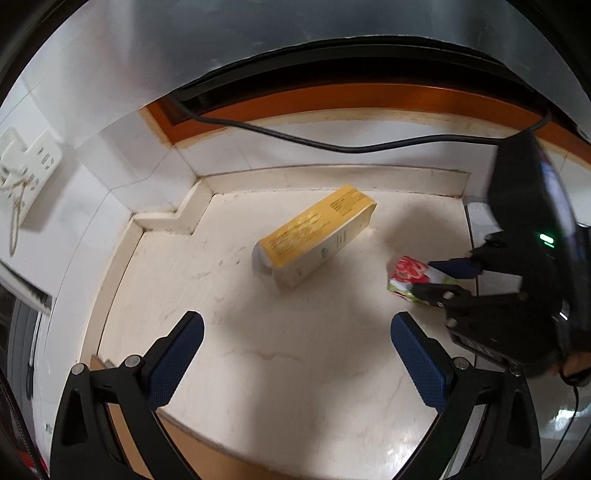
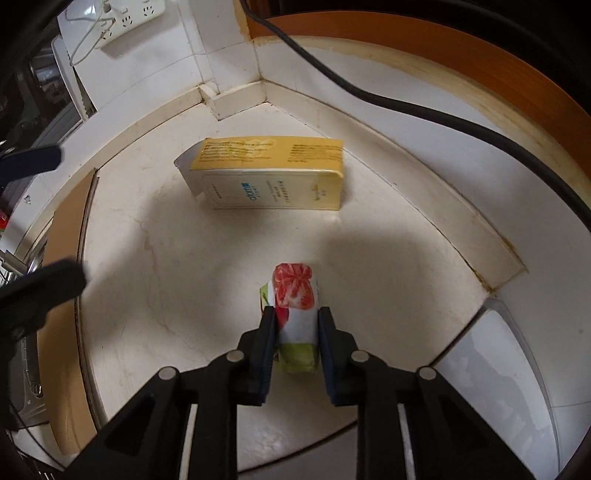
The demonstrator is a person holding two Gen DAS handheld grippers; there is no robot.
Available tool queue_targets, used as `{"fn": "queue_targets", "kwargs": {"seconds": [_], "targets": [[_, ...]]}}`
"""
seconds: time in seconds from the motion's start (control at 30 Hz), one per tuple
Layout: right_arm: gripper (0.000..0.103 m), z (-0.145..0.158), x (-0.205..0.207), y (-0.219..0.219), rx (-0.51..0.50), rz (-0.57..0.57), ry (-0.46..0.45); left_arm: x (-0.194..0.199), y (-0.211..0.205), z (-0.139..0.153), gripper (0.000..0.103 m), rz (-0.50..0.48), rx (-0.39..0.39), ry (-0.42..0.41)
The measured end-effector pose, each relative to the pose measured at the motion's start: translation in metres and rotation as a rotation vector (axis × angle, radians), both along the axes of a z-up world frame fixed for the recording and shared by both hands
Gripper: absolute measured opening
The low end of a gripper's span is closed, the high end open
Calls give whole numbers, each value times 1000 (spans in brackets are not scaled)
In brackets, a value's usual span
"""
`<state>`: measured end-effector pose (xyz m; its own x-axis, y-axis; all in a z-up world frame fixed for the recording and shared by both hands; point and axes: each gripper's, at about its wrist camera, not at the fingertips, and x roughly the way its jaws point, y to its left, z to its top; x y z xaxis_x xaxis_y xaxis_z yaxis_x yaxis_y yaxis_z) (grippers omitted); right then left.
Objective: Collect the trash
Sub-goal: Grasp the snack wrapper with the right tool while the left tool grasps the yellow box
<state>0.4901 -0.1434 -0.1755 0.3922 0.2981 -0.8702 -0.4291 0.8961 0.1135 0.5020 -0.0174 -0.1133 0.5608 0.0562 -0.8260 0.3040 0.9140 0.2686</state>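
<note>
My left gripper (image 1: 295, 350) hangs with its fingers released and nothing between them. Ahead of it, farther back on the pale stone worktop (image 1: 258, 369), the long yellow cardboard box (image 1: 314, 236) lies flat, its long axis running near-left to far-right. To the right, my right gripper (image 2: 295, 332) grips the small red-and-green printed carton (image 2: 295, 295), which points away along the fingers.

Home corner, pale stone counter (image 1: 258, 354) with raised edge, white-tiled wall, power strip (image 2: 122, 18), black cable (image 1: 332, 146)
</note>
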Motion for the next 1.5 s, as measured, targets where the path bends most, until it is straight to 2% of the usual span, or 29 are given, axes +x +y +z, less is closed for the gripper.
{"fn": "queue_targets", "kwargs": {"seconds": [0.23,0.4,0.53,0.77,0.93,1.03,1.17,1.2,1.23,1.3,1.5], "targets": [[21,10,4,-22,41,-36,-27,36,-22,-14,100,-50,95,-10],[21,11,5,-29,53,-40,-48,62,-35,-24,100,-100,135,3],[21,11,6,-34,67,-44,-59,77,-44,-30,100,-123,141,14],[21,10,6,-40,78,-73,-75,100,-44,-53,100,-134,166,83],[21,13,5,-45,75,-117,-109,112,-39,-67,100,-133,156,147],[21,14,6,-45,74,-122,-113,114,-36,-74,100,-120,117,196],[21,12,5,-46,73,-120,-110,108,-36,-74,92,-107,96,189],[21,12,4,-46,74,-120,-108,105,-36,-72,81,-107,81,188],[21,12,3,-46,74,-121,-106,102,-36,-70,67,-100,51,199],[21,11,3,-45,75,-122,-102,101,-35,-68,56,-77,-9,235],[21,7,2,-40,72,-122,-93,87,-32,-60,51,-2,-79,251]]}}
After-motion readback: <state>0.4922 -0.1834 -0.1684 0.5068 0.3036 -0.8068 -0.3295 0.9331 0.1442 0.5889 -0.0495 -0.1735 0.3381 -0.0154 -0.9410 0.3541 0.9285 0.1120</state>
